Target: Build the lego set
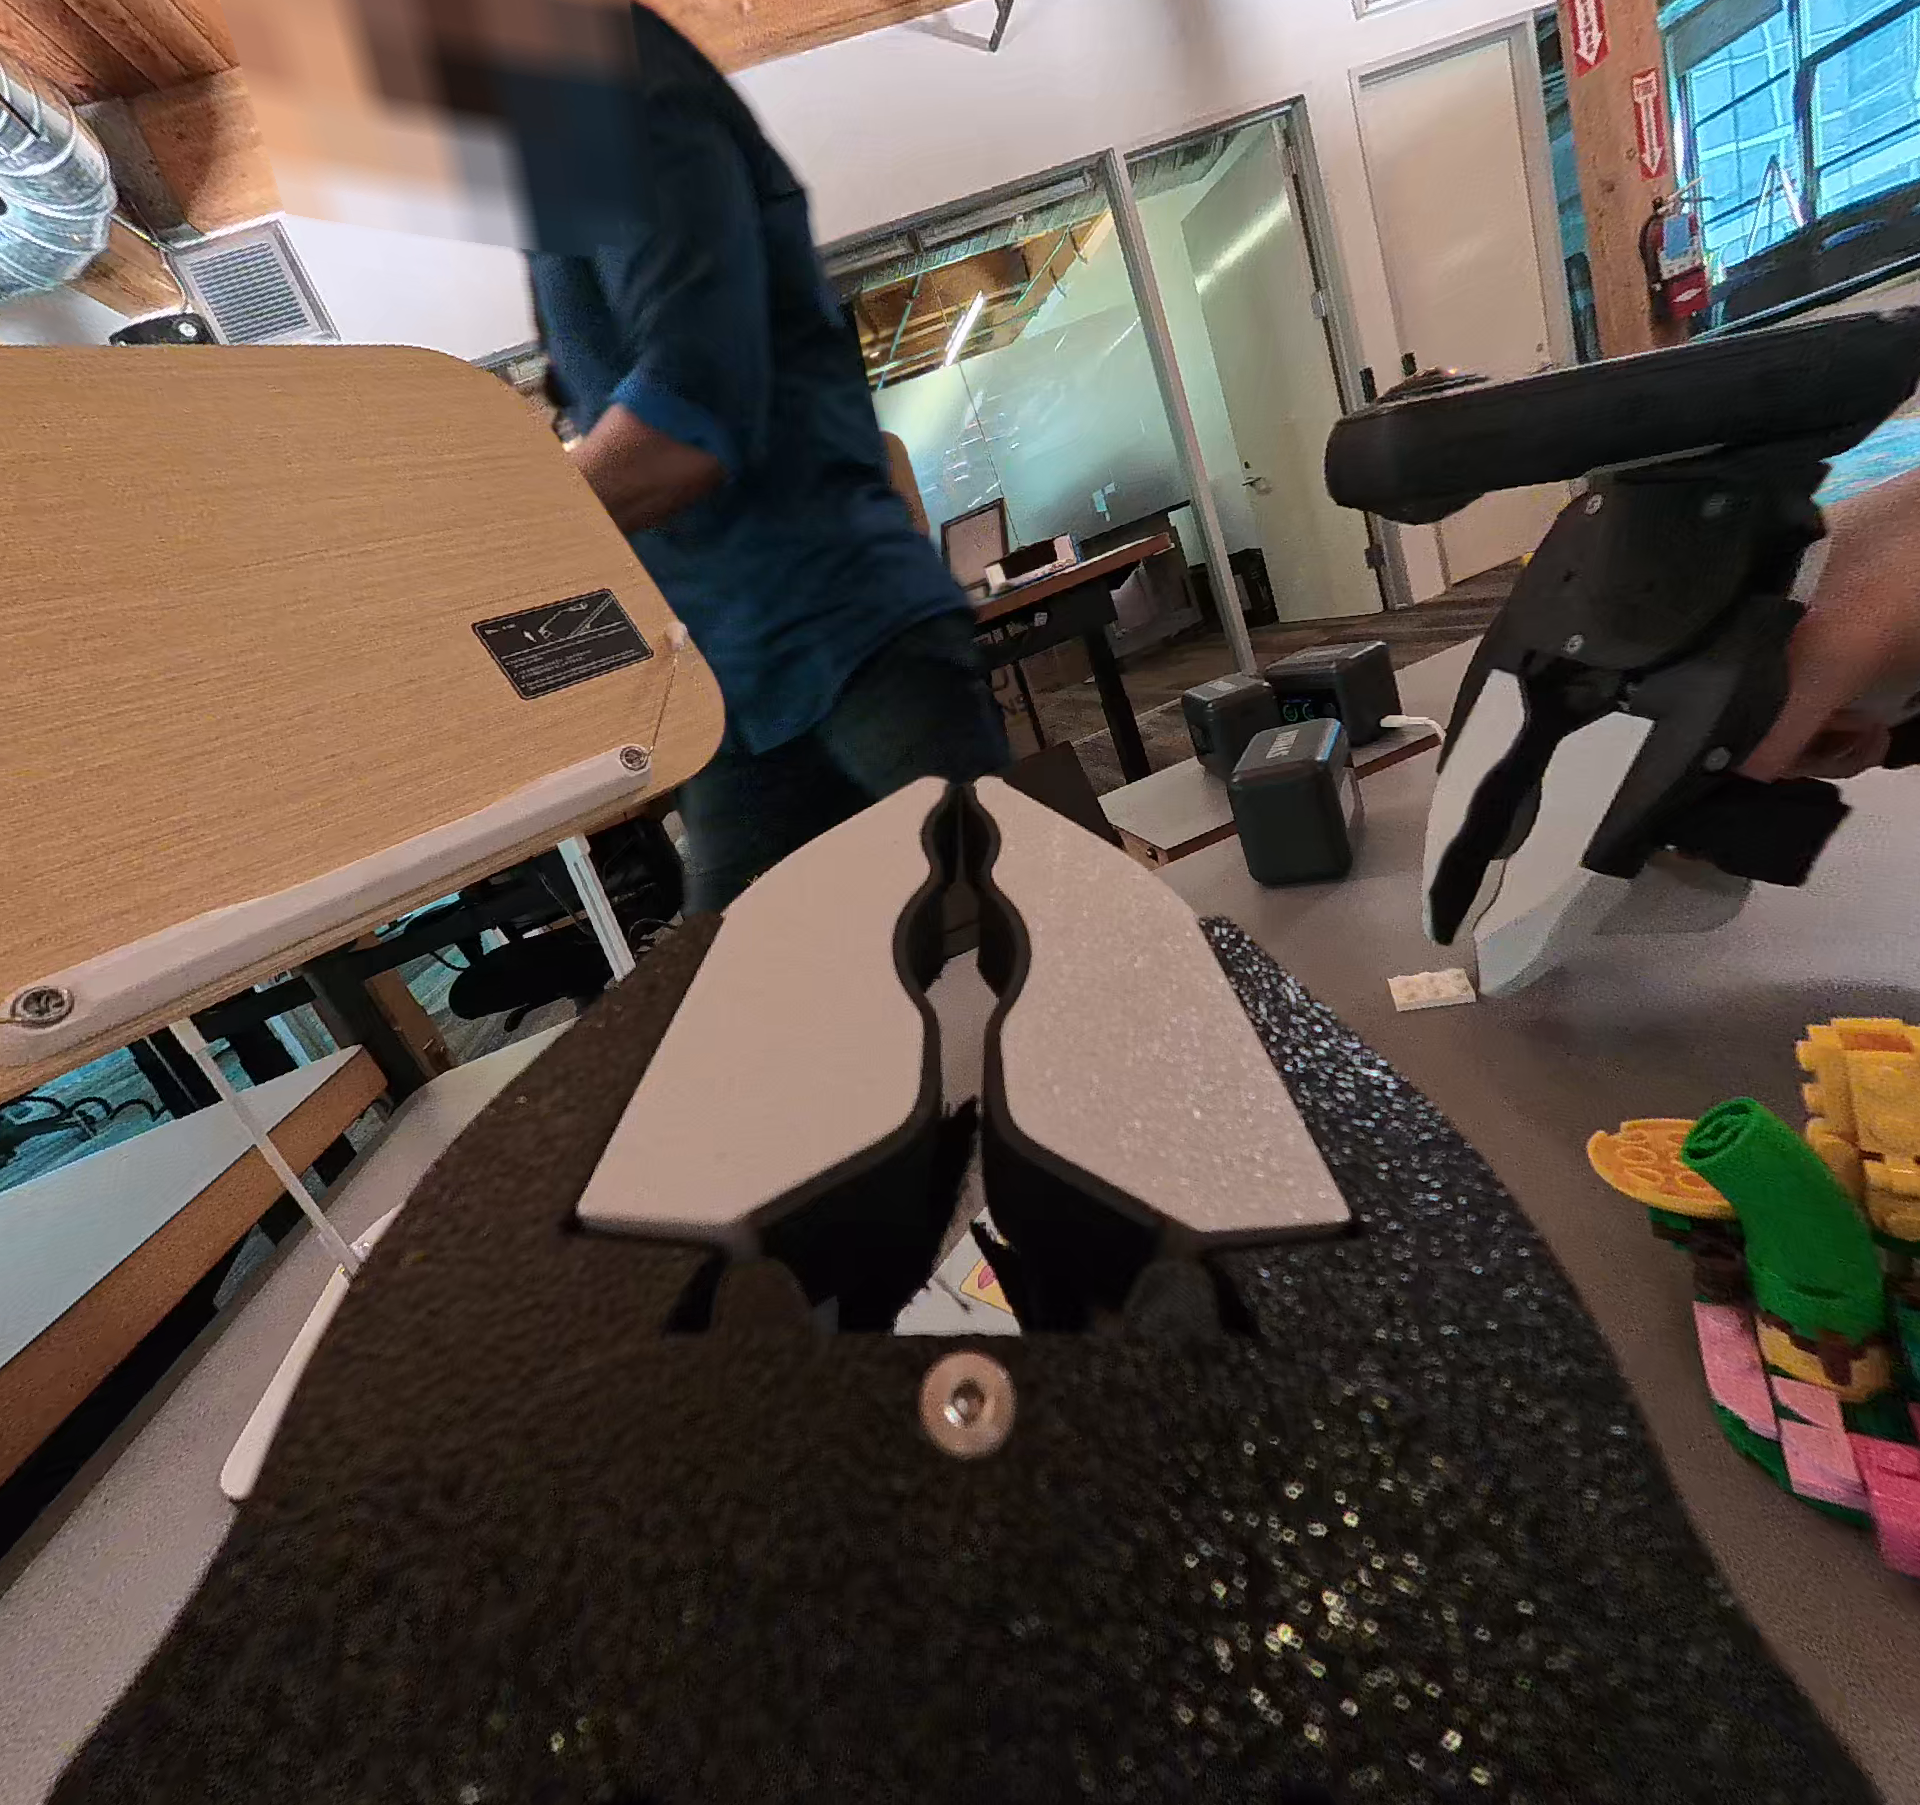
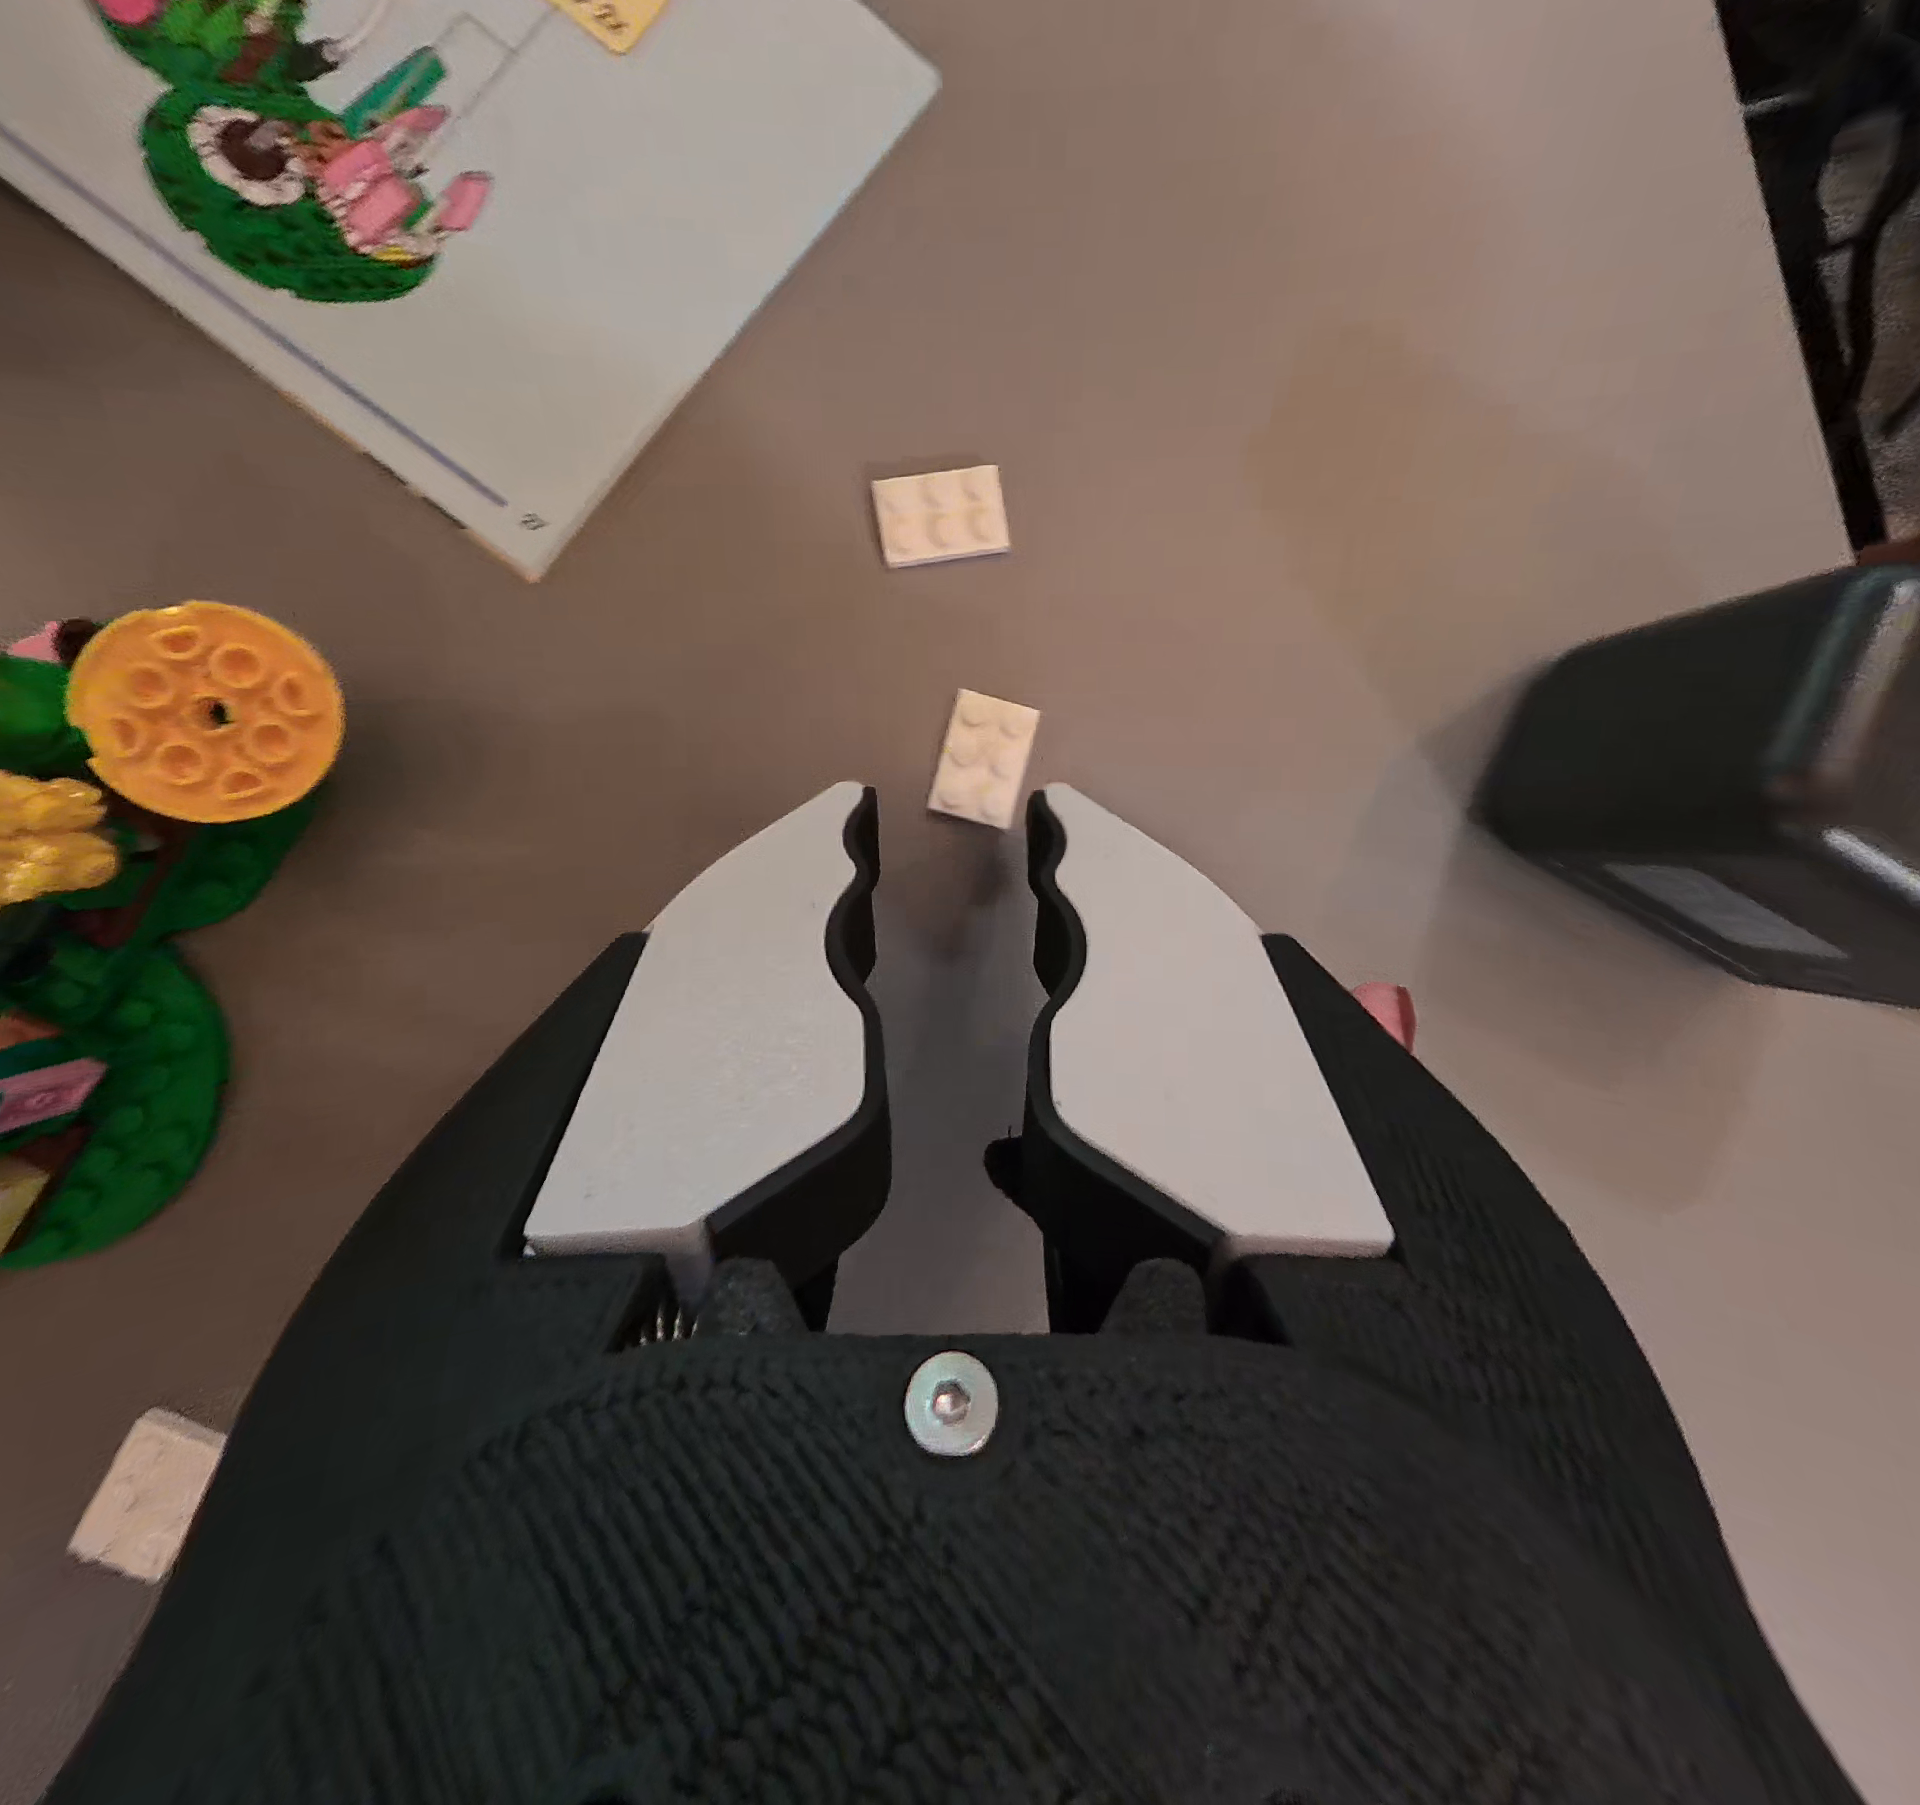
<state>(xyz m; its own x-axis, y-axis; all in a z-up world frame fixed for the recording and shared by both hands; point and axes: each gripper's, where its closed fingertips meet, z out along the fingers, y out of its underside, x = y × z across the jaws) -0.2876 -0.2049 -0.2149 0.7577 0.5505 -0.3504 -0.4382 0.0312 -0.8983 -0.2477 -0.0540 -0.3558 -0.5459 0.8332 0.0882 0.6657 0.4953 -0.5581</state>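
The part-built lego model (image 2: 125, 1007) stands on green round bases, with a yellow round plate (image 2: 205, 711) on top; it also shows in the left wrist view (image 1: 1808, 1288). My right gripper (image 2: 951, 799) is open and empty, low over the grey table. A small white plate (image 2: 984, 758) lies just ahead of its fingertips, and also shows in the left wrist view (image 1: 1432, 989). A second white plate (image 2: 940, 514) lies farther ahead. My left gripper (image 1: 961, 805) is shut and empty, tilted up off the table, to the left of the model.
The open instruction booklet (image 2: 468, 197) lies at the far left. A black box (image 2: 1714, 799) stands on the right, near the table edge (image 2: 1787, 301). A white piece (image 2: 145, 1495) and a pink piece (image 2: 1387, 1012) lie beside my right gripper. A person (image 1: 727, 508) stands behind a tilted wooden tabletop (image 1: 260, 664). Left tips to right tips: about 20 cm. To reach the yellow round plate (image 2: 205, 711) in a straight line is about 10 cm for my right fingers, about 15 cm for my left.
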